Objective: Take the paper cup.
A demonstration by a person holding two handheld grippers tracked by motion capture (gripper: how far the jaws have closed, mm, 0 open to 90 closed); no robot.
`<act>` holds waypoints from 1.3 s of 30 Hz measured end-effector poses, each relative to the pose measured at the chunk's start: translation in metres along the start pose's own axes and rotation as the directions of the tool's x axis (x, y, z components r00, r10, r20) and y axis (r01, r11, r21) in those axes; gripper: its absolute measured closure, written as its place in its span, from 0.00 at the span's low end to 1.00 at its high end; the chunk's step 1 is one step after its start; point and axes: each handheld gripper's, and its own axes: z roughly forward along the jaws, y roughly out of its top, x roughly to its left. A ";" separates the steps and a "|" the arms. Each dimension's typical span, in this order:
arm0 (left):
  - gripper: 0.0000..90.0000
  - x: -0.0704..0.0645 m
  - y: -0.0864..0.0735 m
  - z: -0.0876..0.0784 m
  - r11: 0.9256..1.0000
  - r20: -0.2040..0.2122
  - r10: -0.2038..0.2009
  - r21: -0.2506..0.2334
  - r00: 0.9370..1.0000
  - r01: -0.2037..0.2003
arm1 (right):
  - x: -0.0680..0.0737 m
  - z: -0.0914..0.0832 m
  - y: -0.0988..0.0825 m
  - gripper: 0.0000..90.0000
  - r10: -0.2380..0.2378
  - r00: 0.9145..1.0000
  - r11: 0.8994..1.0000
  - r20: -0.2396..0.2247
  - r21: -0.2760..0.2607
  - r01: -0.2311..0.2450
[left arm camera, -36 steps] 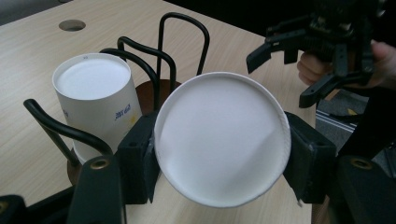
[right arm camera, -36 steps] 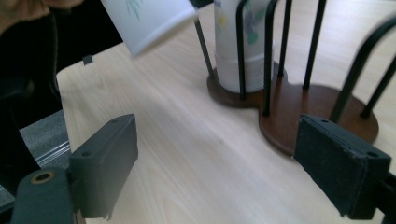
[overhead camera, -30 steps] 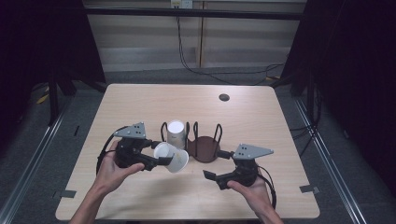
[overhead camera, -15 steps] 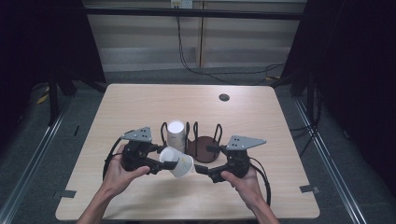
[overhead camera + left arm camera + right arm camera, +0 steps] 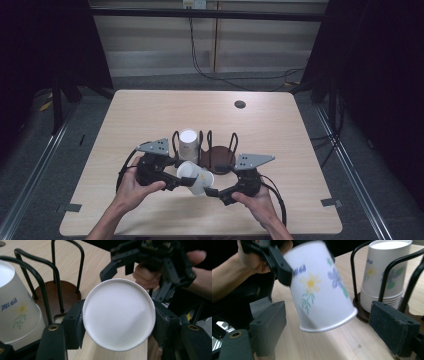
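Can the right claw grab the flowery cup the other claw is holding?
Probably yes. The right claw is open, its jaws standing either side of the paper cup with nothing between. The left claw grips the cup near its base.

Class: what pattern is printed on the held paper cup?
White paper cup with yellow and blue flowers, clearest in the right gripper view.

Table: light wood, with a dark round spot near its far right.
Rack: black wire on a brown base, mid-table.
Stack: white cups upright in the rack's left side.
Left gripper: holds a tilted cup.
Right gripper: at the cup's base end.
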 end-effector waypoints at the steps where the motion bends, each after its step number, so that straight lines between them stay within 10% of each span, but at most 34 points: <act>1: 0.42 -0.001 0.001 0.000 1.000 0.008 0.000 -0.008 1.000 0.001 | 0.001 0.001 -0.001 0.16 -0.002 1.000 1.000 -0.007 0.000 0.002; 39: 0.39 -0.005 0.004 0.008 1.000 0.081 -0.001 0.001 0.997 0.001 | 0.012 0.021 -0.004 0.32 -0.127 0.991 0.992 -0.042 0.020 0.128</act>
